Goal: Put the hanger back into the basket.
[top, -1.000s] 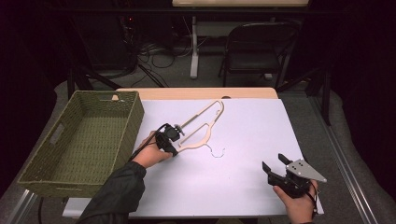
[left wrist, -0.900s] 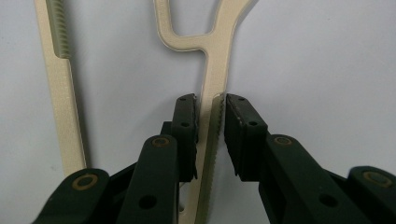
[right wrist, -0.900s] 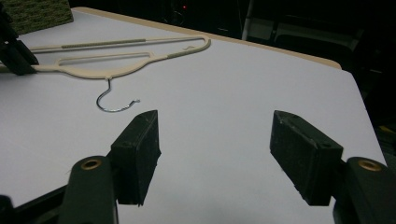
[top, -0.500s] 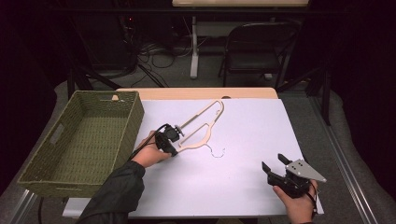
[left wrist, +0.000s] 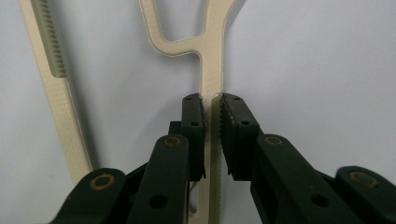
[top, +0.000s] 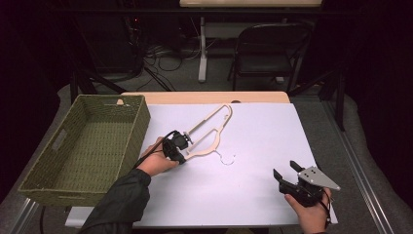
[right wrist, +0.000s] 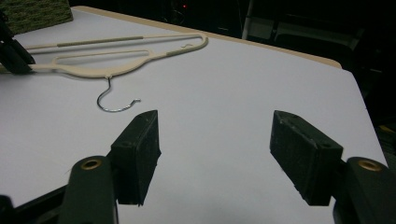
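A cream plastic clothes hanger (top: 210, 131) with a wire hook (top: 227, 160) lies flat on the white table (top: 253, 141). My left gripper (top: 181, 147) is shut on one end of the hanger's shoulder arm (left wrist: 211, 93), both pads pressed against the ribbed bar. In the right gripper view the hanger (right wrist: 121, 63) and its hook (right wrist: 114, 100) lie ahead to the left. My right gripper (top: 287, 171) sits near the table's front right, open, with nothing between its fingers (right wrist: 140, 149).
A green woven basket (top: 85, 146) stands on the table's left side, close to my left hand. A dark chair (top: 270, 48) and cables sit on the floor beyond the far edge. Bare white surface lies between the hook and my right gripper.
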Tool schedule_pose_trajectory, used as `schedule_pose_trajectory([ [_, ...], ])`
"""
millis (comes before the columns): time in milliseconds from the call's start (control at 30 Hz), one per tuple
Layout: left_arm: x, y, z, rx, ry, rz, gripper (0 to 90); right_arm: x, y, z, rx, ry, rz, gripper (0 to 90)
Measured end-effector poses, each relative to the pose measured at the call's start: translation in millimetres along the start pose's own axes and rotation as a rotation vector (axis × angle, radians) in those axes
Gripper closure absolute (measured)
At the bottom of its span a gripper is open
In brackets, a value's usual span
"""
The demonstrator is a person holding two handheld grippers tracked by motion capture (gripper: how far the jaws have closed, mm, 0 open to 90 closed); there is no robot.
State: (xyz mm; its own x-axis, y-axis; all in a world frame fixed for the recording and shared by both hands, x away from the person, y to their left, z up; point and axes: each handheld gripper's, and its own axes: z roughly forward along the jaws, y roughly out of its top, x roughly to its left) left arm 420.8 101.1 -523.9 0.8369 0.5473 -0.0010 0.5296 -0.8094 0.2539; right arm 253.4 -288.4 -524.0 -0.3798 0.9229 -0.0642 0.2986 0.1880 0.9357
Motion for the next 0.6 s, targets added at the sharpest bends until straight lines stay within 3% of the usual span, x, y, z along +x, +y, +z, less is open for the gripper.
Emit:
schedule_pose_trajectory([
  [133, -0.9, -1.1, -2.7, -0.016, -0.017, -0.016, 80.3, 0.1, -0.1, 0.0, -0.001, 0.000, 0.001, 33.0],
  [400, -5.2, -2.9, -13.4, -0.044, -0.004, -0.024, 80.3, 0.1, -0.1, -0.1, 0.001, -0.001, 0.001, 33.0],
  [500, -5.1, -4.8, -17.3, -0.073, -0.032, -0.051, 80.3, 0.2, 0.0, -0.3, -0.001, -0.002, 0.001, 33.0],
  [600, -6.9, -5.8, -23.0, -0.081, -0.026, -0.054, 80.3, -0.2, -0.2, -0.5, -0.004, -0.003, 0.002, 33.0],
])
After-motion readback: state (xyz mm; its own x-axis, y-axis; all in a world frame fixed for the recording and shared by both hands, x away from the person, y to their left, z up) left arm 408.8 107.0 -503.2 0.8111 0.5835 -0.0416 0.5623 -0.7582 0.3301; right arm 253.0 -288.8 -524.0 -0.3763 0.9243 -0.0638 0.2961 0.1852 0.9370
